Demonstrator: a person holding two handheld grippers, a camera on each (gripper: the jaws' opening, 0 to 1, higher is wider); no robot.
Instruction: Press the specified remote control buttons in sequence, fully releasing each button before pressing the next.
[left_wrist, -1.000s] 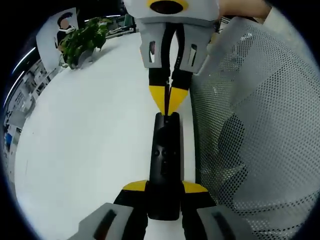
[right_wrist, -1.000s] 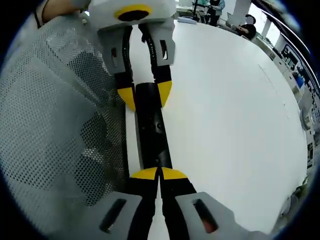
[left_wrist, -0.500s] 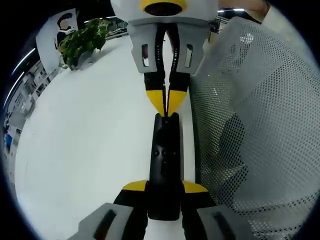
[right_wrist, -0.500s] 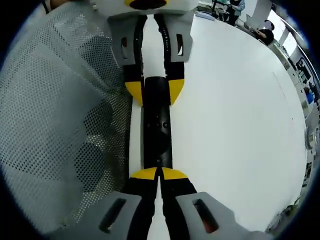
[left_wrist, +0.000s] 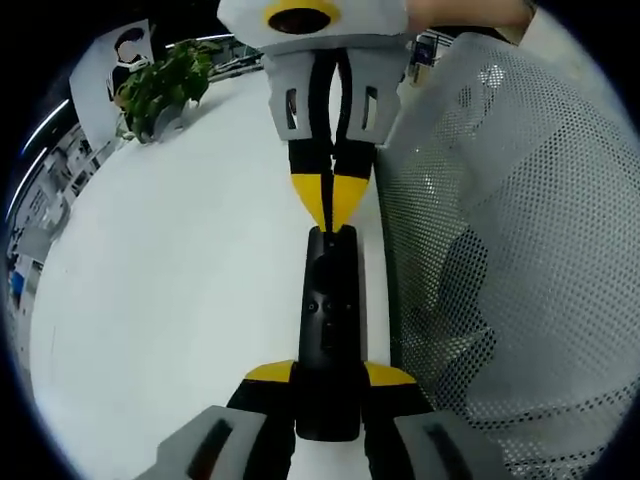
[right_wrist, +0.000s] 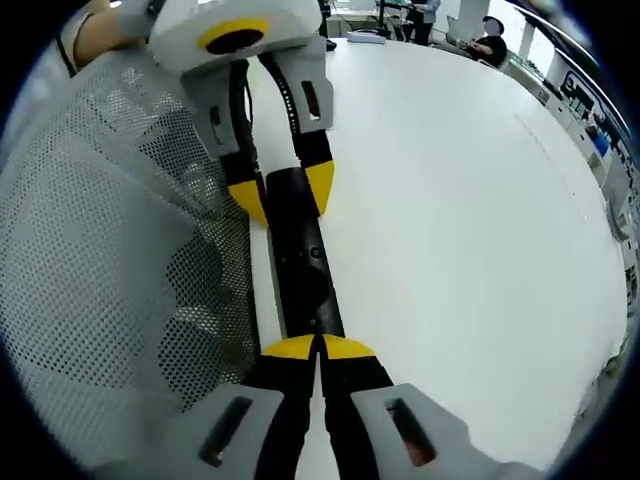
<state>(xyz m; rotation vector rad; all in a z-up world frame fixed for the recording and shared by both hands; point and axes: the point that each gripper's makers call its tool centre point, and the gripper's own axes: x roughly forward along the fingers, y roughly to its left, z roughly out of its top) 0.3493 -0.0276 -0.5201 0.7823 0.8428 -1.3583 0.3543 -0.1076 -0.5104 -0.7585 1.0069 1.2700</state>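
Centrally, remote (left_wrist: 329, 330) near table (left_wrist: 180, 300) edge

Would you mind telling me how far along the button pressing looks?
Done: the left gripper grips the black remote control by its near end. In hand: the right gripper, jaws closed, rests its tips on the remote's far end. Left: which presses remain cannot be told.

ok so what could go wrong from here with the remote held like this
1. The left gripper clamps only one end of the black remote control, so a push from the shut right gripper at the far end could pivot or slip it.
2. Those closed tips look wide against the small buttons, so two might get pressed.
3. The white table edge runs alongside; a dropped remote could fall off.
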